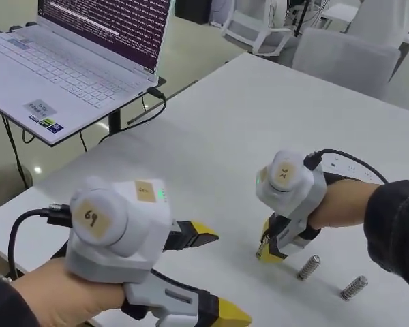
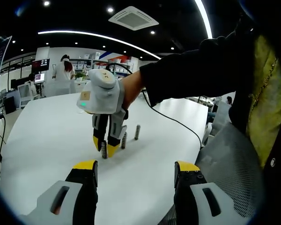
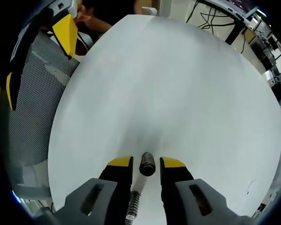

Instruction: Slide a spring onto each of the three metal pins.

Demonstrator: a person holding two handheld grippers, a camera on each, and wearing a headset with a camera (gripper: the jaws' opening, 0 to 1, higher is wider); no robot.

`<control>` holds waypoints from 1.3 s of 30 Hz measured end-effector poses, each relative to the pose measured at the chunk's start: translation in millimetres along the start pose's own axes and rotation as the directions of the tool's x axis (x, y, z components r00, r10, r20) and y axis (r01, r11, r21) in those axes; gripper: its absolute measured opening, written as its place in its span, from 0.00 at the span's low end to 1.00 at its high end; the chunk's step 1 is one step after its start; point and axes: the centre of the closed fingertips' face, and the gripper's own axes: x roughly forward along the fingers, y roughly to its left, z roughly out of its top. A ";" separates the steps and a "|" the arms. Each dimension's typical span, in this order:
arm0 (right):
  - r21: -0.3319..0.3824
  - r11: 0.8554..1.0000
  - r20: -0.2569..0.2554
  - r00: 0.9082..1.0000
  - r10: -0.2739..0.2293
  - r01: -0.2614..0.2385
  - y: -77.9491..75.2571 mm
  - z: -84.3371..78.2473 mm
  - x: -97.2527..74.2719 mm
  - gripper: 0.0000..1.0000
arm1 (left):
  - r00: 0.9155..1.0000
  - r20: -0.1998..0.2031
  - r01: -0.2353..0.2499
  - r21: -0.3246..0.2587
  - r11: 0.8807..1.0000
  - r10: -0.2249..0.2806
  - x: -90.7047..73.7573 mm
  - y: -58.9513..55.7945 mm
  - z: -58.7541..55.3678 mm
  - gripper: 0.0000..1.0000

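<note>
My right gripper [image 1: 264, 251] points down at the white table [image 1: 225, 136], its jaws narrowed around an upright spring [image 1: 261, 248]. In the right gripper view that spring [image 3: 147, 164] is seen end-on between the yellow tips of the right gripper [image 3: 146, 162]. Two more springs stand upright to its right, one near [image 1: 309, 267] and one farther [image 1: 354, 287]; I cannot tell whether pins are inside them. My left gripper [image 1: 218, 274] hovers open at the lower left with nothing in it. From the left gripper view, the left gripper [image 2: 136, 166] faces the right gripper [image 2: 105, 146] and the springs [image 2: 137, 132].
An open laptop [image 1: 75, 61] sits on a stand at the far left, with a cable [image 1: 146, 112] running down from it. A white power strip [image 1: 351, 167] lies behind my right wrist. Chairs [image 1: 341, 54] stand past the table's far edge.
</note>
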 end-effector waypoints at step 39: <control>0.310 0.938 0.306 0.918 -0.252 0.154 -1.2 -20.2 -79.2 0.42 | 1.000 -0.025 -0.010 0.041 0.999 0.011 -3.2 8.5 16.7 0.63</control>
